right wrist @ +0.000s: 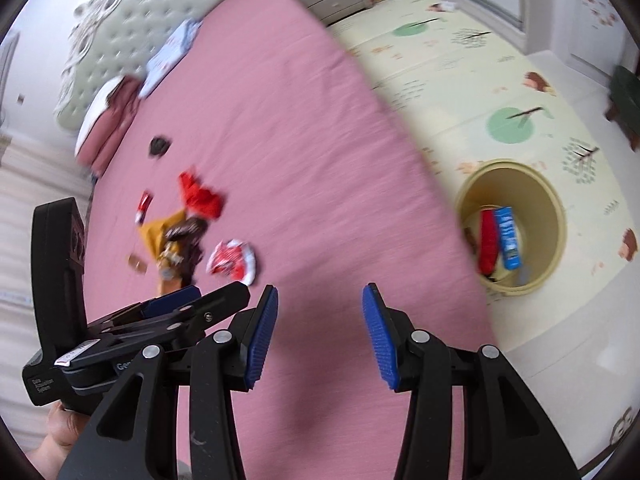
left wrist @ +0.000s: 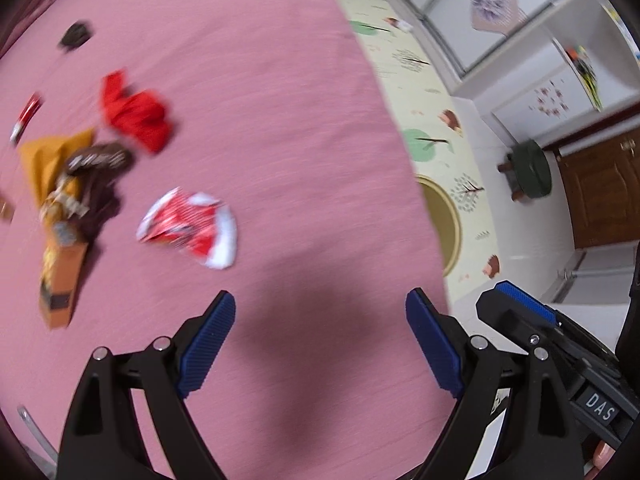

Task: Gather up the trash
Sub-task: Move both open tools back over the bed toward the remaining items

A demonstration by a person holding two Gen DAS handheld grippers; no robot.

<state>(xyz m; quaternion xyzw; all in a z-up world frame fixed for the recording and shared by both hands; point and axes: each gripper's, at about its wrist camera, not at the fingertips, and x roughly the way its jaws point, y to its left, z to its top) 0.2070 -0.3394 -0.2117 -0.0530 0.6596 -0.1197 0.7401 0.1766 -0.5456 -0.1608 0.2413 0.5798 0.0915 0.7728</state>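
Both grippers — left gripper [left wrist: 320, 312] and right gripper [right wrist: 320, 306] — hang spread and empty, ribbed blue pads [left wrist: 208, 344] showing. Crinkled red-white wrapper [left wrist: 190, 226] lies on the pink bedsheet [left wrist: 280, 120]; round yellow bin [right wrist: 556, 216] sits beside the bed.

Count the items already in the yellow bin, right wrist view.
2 clearly visible in the yellow bin: a red package standing against the left inner wall, and a blue box right beside it. Dark scraps at the bottom are too blurred to count; more may be hidden.

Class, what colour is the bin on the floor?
Pale yellow bin, clearest in the right wrist view.
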